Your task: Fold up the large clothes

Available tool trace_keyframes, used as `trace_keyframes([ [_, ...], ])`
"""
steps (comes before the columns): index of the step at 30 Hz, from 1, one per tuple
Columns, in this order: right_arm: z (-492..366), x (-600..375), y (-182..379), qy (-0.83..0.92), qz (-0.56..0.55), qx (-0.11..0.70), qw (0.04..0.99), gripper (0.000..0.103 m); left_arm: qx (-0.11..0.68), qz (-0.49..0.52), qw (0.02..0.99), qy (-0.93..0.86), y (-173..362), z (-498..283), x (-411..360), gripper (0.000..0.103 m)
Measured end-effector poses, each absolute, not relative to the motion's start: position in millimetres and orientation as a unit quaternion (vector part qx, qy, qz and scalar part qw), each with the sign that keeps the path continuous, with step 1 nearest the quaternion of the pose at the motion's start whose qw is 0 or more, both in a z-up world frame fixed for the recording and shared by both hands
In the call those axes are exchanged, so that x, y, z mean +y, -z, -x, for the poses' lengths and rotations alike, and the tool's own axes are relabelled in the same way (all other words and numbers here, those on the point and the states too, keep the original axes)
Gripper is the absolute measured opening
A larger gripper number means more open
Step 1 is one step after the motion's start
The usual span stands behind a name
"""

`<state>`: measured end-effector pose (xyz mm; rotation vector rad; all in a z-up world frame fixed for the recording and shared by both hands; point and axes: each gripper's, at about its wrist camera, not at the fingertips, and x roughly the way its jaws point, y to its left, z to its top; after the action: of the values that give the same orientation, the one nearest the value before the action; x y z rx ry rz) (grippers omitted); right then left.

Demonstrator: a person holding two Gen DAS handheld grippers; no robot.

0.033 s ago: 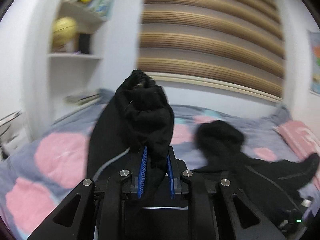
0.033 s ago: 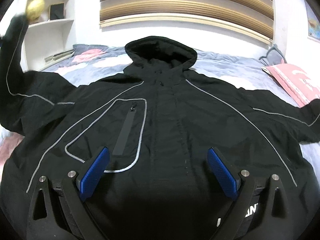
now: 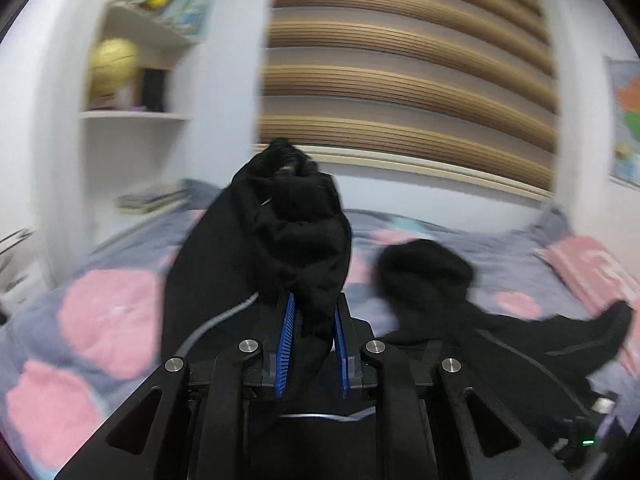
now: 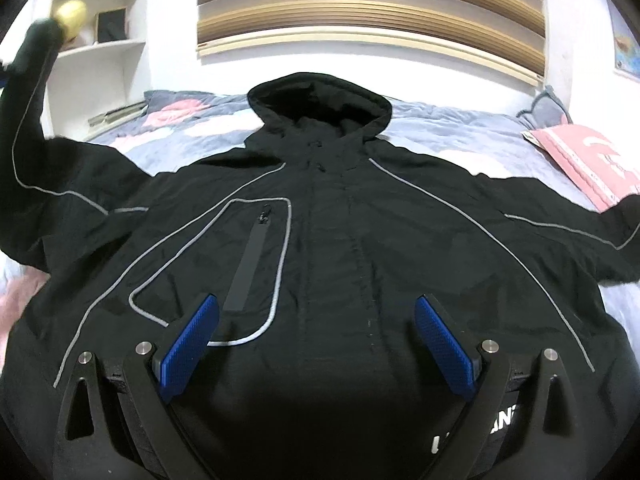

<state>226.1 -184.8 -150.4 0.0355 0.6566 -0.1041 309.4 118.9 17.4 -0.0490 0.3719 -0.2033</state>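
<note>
The black hooded jacket with grey reflective piping (image 4: 340,248) lay face up, spread across the grey quilt with pink blotches (image 3: 108,308) on the bed, hood toward the wall. Its left sleeve (image 4: 28,120) was lifted clear of the bedding, the bunched cuff (image 3: 296,236) pinched between the closed blue pads of the left gripper (image 3: 312,344). The right gripper (image 4: 316,340) hovered over the chest with its jaws wide apart, holding nothing. The step in hand looked like folding that sleeve inward; next it would need carrying across the chest and laying flat.
</note>
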Motion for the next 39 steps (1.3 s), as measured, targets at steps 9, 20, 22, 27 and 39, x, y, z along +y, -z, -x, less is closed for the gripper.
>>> trace_keyframes([
  [9, -216.2, -209.5, 144.7, 0.086, -0.062, 0.31, 0.945, 0.099, 0.312, 0.011, 0.914, 0.259, 56.2, -351.5, -23.8, 0.019],
  [20, -214.2, -251.7, 152.8, 0.11, -0.148, 0.332, 0.925, 0.1, 0.452, 0.02, 0.84, 0.3, 147.5, -381.7, -69.2, 0.055],
  [22, -213.2, -251.7, 150.9, 0.101, -0.151, 0.33, 0.926, 0.1, 0.427, 0.036, 0.848, 0.312, 127.4, -367.5, -57.8, 0.06],
  [27, -220.2, -251.9, 147.3, 0.082, -0.153, 0.366, 0.914, 0.098, 0.378, 0.043, 0.864, 0.329, 88.0, -325.9, -17.8, 0.065],
  [39, -334.2, -218.0, 108.2, -0.056, -0.12, 0.473, 0.871, 0.087, 0.324, 0.033, 0.922, 0.209, 50.6, -307.2, 65.5, 0.066],
])
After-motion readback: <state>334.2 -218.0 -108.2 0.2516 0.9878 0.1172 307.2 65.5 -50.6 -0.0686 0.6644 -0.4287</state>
